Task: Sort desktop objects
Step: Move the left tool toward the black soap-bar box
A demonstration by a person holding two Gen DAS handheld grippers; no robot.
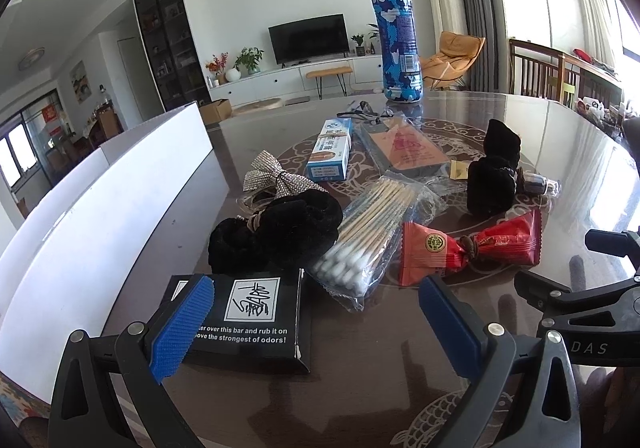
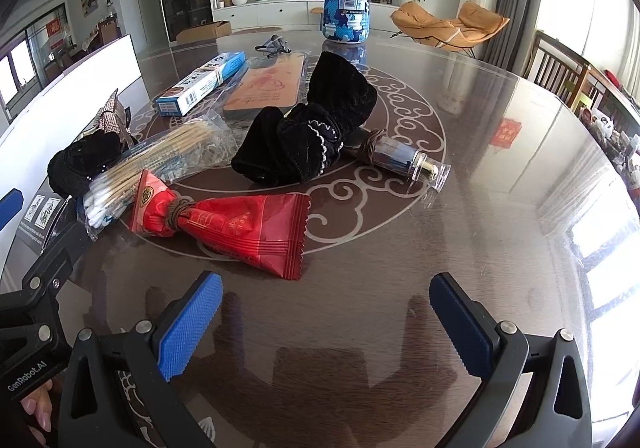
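My left gripper (image 1: 316, 312) is open, low over the table; its left pad (image 1: 182, 328) overlaps a black printed box (image 1: 248, 318). Beyond lie a black scrunchie (image 1: 280, 234), a bag of cotton swabs (image 1: 368, 236), a red snack packet (image 1: 472, 248), a rhinestone bow clip (image 1: 276, 178), a blue-white box (image 1: 332, 148) and a black velvet pouch (image 1: 494, 168). My right gripper (image 2: 326, 322) is open and empty, just short of the red packet (image 2: 240, 230). The pouch (image 2: 312, 132), a small bottle (image 2: 404, 160) and the swabs (image 2: 148, 168) lie beyond.
A tall blue camouflage bottle (image 1: 396, 44) stands at the far side of the round glass-topped table (image 2: 500, 208). A flat packaged card (image 1: 404, 148) lies next to the blue-white box. White panels (image 1: 92, 216) stand along the table's left. Wooden chairs (image 1: 540, 72) stand far right.
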